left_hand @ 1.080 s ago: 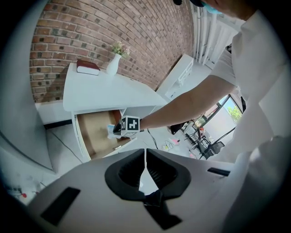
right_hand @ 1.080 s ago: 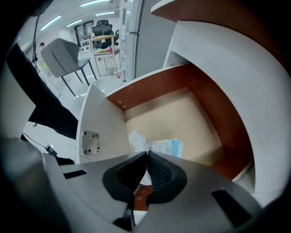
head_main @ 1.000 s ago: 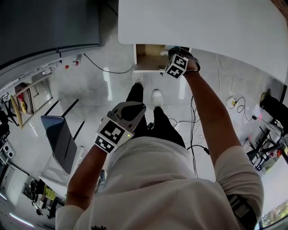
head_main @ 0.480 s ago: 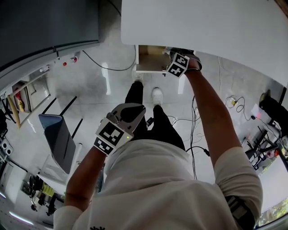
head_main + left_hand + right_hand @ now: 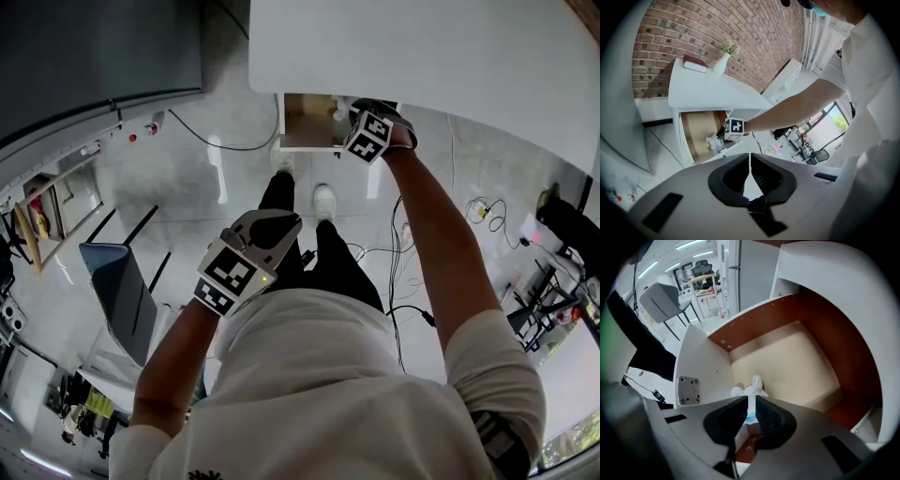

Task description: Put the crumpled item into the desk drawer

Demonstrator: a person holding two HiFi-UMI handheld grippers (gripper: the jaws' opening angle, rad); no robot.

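The desk drawer point(image 5: 309, 120) stands pulled out under the white desk top point(image 5: 422, 47). A crumpled white item with a bit of blue point(image 5: 751, 389) rests on the drawer's tan floor near a front corner; it also shows as the small white crumpled item point(image 5: 714, 140). My right gripper point(image 5: 751, 408) reaches into the drawer, its jaws nearly together with the item's lower end between them. The head view shows this right gripper point(image 5: 370, 131) at the drawer's front. My left gripper point(image 5: 750, 161) is shut on nothing, and the head view has the left gripper point(image 5: 248, 258) low, close to my body.
A grey chair point(image 5: 117, 291) stands on the glossy floor to the left. Cables point(image 5: 403, 272) trail across the floor at right. A vase point(image 5: 721, 61) and a book point(image 5: 695, 64) sit on the desk. My legs and shoes point(image 5: 323, 202) are below the drawer.
Almost nothing differs. The right gripper stays at the open drawer and the left stays by my body; the view shifts only slightly.
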